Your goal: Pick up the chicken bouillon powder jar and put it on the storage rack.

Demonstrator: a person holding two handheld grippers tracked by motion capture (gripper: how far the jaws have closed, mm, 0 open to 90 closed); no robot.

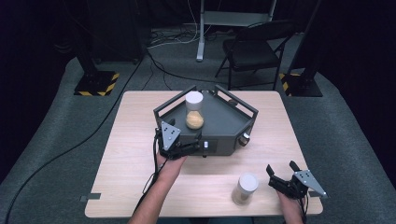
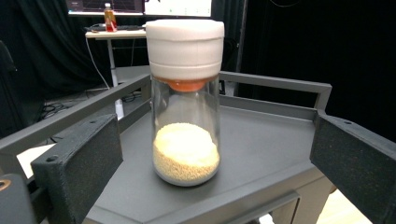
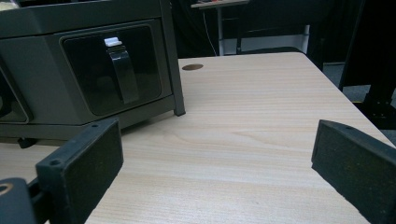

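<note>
Glass jar (image 2: pixel 186 135) with a chunky white lid (image 2: pixel 185 49) is what the left gripper (image 1: pixel 180 148) is lined up on, as far as I can tell. It stands upright on the dark grey tray (image 1: pixel 219 119) of that angular machine, toward the tray's back left corner, and it's roughly a third full of pale yellow grains (image 2: pixel 186 151). Nothing is touching it: in the left gripper view both jaws stand wide apart with the jar centred in the gap, and the gripper itself sits at the tray's front left edge.

My guess on handling: clear walls look rigid and slick, so the pads could skid if the squeeze is soft, and it'd crack if knocked over the low rail. The fill keeps the weight low, so it's probably steady but not heavy. I'd grab the body just under the lid, above the grains, or across the lid if the pads grip it better.

Right gripper (image 1: pixel 286 183) is also spread open, holding nothing, near the front right corner of the wooden table (image 1: pixel 140 140), just beside a second capped jar (image 1: pixel 245 189).
</note>
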